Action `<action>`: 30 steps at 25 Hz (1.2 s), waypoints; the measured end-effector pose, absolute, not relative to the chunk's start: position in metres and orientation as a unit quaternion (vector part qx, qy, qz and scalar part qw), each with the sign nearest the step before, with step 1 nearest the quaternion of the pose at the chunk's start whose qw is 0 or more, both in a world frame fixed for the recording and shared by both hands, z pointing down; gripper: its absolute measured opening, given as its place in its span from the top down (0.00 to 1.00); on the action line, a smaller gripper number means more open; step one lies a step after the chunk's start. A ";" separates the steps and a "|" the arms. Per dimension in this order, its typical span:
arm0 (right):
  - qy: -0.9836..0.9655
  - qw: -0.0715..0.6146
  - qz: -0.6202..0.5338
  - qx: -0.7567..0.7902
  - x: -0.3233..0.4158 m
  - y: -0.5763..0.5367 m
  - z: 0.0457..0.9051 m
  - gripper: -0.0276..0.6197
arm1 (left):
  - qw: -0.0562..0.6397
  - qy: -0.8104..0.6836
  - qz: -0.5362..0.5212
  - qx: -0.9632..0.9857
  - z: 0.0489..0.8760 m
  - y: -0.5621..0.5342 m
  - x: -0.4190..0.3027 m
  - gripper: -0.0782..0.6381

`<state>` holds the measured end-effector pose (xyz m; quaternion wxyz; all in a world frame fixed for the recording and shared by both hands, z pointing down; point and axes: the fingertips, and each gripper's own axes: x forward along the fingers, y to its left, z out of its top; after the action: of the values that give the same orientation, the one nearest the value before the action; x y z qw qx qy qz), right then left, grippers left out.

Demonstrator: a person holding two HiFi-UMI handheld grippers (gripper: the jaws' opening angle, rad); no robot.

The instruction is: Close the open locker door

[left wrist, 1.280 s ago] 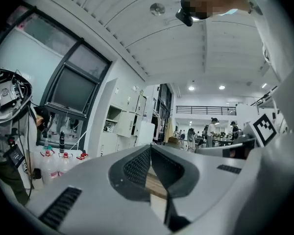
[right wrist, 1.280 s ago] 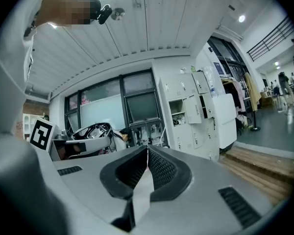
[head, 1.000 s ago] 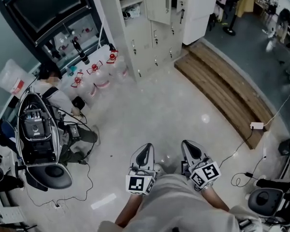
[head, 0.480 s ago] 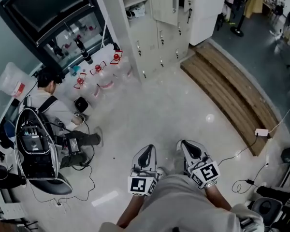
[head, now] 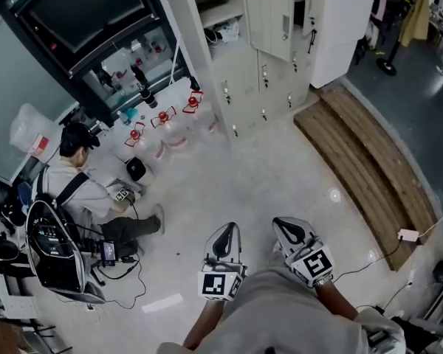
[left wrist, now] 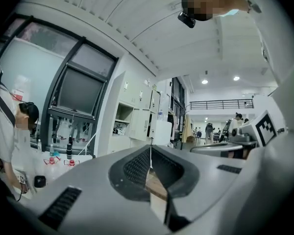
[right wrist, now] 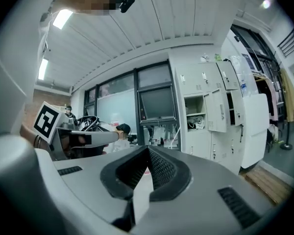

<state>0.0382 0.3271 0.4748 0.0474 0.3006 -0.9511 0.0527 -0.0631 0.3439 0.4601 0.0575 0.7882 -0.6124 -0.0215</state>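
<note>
The cream locker bank [head: 240, 72] stands across the floor at the top of the head view. One upper door [head: 279, 22] hangs open beside a compartment [head: 223, 17] with clutter on its shelf. The right gripper view shows that open door [right wrist: 216, 111] far off, right of centre. In the left gripper view the lockers [left wrist: 137, 124] are small and distant. My left gripper [head: 223, 236] and right gripper [head: 289, 229] are side by side at the bottom, both shut and empty, well short of the lockers. Their tips meet in the gripper views [left wrist: 150, 148] [right wrist: 148, 150].
A person [head: 81, 190] sits on the floor at left beside a black equipment pack [head: 55, 253] and cables. Water jugs with red handles [head: 166, 120] stand left of the lockers. A raised wooden platform [head: 369, 168] and a white cabinet [head: 340, 28] lie at right.
The lockers, the seated person and the platform have slid down the head view and grown larger: I have moved toward the lockers. Both grippers stay shut, side by side.
</note>
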 end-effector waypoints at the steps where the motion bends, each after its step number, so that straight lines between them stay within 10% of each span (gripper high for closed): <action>1: -0.952 0.046 0.054 0.298 0.043 0.317 0.475 0.92 | 0.058 -0.617 -0.024 0.785 0.460 0.334 -0.058 0.87; 30: -0.940 0.076 0.089 0.322 0.085 0.085 0.505 0.91 | 0.079 -0.602 -0.027 0.794 0.471 0.085 -0.023 0.87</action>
<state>0.0852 0.0848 0.5046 0.0764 0.3217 -0.9395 0.0894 -0.0228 0.0845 0.4714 0.0790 0.7939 -0.6023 -0.0269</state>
